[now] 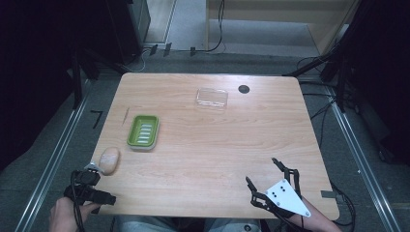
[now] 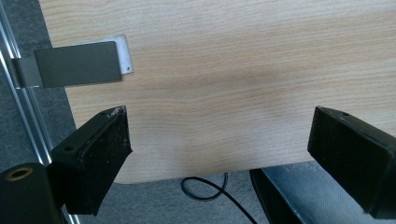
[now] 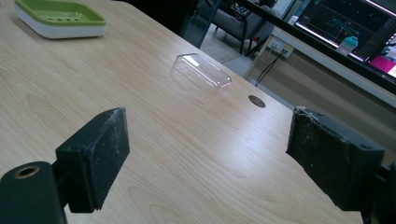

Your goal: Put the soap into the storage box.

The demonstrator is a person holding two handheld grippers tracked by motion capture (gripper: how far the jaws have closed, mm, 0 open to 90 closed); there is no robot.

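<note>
Both hand-held grippers sit at the near edge of the table (image 1: 208, 145), each with its jaws spread wide and nothing between them. The left hand-held gripper (image 1: 94, 166) is at the near left corner, held by the person's left hand (image 1: 63, 212), its black cable looping beside the wrist. In the left gripper view its two black pads frame bare wood at the table's rim, with a grey metal bracket (image 2: 77, 64) clamped to the edge and a loop of black cable (image 2: 205, 186) on the floor below. The right hand-held gripper (image 1: 263, 173) is near the right front corner, with its white three-cornered plate (image 1: 287, 195) on top and its jaws pointing up the table.

Just beyond the left hand-held gripper lies a pale, oval bar of soap (image 1: 109, 160), right beside its tip; whether they touch cannot be told. Farther up the left side stands a green soap dish (image 1: 143, 131) with a white base and a ribbed floor. A thin stick-like object (image 1: 126, 116) lies just left of the dish. Toward the far side, near the middle, rests a clear plastic lid (image 1: 212, 98), which the right gripper view shows lying dome-up on the wood. A small dark round hole (image 1: 243, 89) marks the table just right of the lid.
</note>
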